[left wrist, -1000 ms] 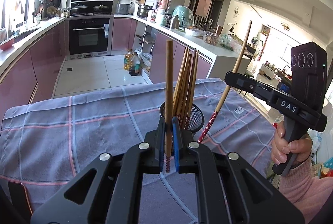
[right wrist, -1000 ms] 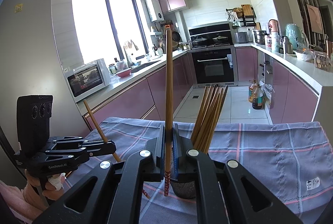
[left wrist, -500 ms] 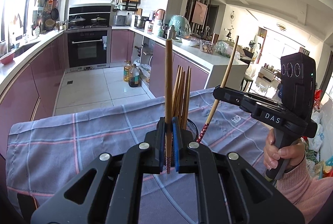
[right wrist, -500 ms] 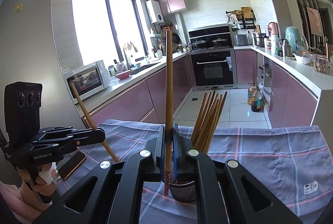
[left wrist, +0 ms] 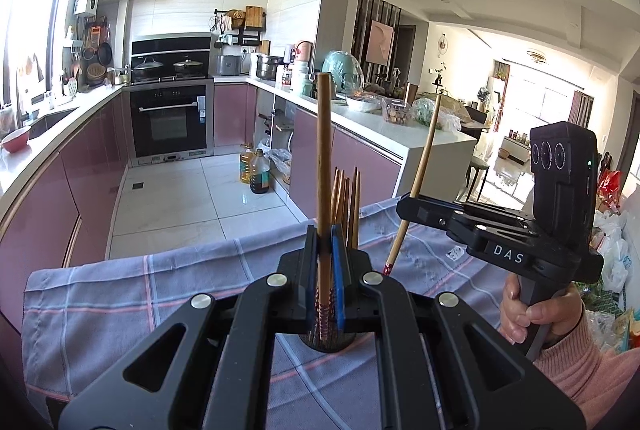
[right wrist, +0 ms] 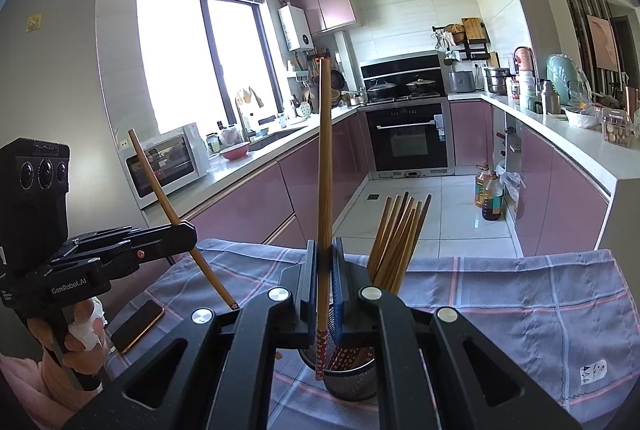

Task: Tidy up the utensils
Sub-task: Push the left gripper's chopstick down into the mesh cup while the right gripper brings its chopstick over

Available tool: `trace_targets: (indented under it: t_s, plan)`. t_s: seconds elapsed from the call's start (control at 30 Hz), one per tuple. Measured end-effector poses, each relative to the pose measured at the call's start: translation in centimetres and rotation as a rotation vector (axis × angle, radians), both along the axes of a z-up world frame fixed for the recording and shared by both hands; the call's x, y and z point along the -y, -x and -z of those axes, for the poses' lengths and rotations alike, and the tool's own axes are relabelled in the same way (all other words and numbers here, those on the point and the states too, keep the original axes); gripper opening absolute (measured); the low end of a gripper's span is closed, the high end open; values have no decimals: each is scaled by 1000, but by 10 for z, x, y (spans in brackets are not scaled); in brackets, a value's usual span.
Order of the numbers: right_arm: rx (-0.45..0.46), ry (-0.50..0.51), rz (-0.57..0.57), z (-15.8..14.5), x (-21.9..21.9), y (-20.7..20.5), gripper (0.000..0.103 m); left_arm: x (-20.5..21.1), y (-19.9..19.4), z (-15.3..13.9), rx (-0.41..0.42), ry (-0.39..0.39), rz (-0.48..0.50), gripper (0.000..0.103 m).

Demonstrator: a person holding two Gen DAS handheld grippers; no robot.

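wooden chopstick (left wrist: 323, 166) clamped upright between the blue pads (left wrist: 338, 278) of the left gripper (left wrist: 324, 282), patterned red end poking out just below the jaws, plain end standing well above. second wooden chopstick (right wrist: 324, 190) pinched the same way in the right gripper (right wrist: 325, 290), decorated tip hanging just over the rim of the mesh holder (right wrist: 348, 382) right under the fingers. seen from the left wrist view, held slanted in the right tool rather than plumb. holder sitting on the checked tablecloth (right wrist: 520, 294), already carrying a bundle of chopsticks (right wrist: 396, 242) fanned to the right of the right tool's jaws. phone (right wrist: 136, 324) lying flat on the cloth, down-left of the right tool and near the left one. both sticks judged light, stiff and smooth, so likely to pivot or slide in the pads if nudged against the bundle; grip low near the patterned end leaves a long free length above, top-heavy in feel though hardly weighty. probably best kept vertical and lowered tip-first into the open gap beside the bundle, then let go only once the tip is inside the rim. mesh holder looks light too, so a sideways knock could tip it.
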State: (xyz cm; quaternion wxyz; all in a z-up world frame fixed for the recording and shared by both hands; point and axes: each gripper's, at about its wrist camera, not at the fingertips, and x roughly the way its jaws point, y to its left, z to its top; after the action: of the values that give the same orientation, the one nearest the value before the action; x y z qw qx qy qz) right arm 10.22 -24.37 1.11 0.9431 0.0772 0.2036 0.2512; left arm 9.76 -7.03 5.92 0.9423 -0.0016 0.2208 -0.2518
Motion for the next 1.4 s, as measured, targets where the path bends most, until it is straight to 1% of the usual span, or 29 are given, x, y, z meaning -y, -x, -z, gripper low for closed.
trace_targets:
  t_s: [0.23, 0.6, 1.0, 1.23, 1.4]
  plan:
    - [-7, 1, 7, -2, 0, -7, 6, 11, -4, -6, 6, 1, 6, 7]
    - [-11, 4, 14, -1, 0, -8, 6, 15, -7, -8, 21, -11, -1, 7]
    - [-19, 3, 25, 3, -2, -11, 6, 18, -7, -15, 40, 10, 10, 7]
    - [-22, 3, 30, 5, -3, -12, 6, 23, -8, -14, 36, 11, 15, 7]
    - [-27, 1, 31, 8, -3, -13, 6, 17, -10, -12, 30, 8, 14, 7]
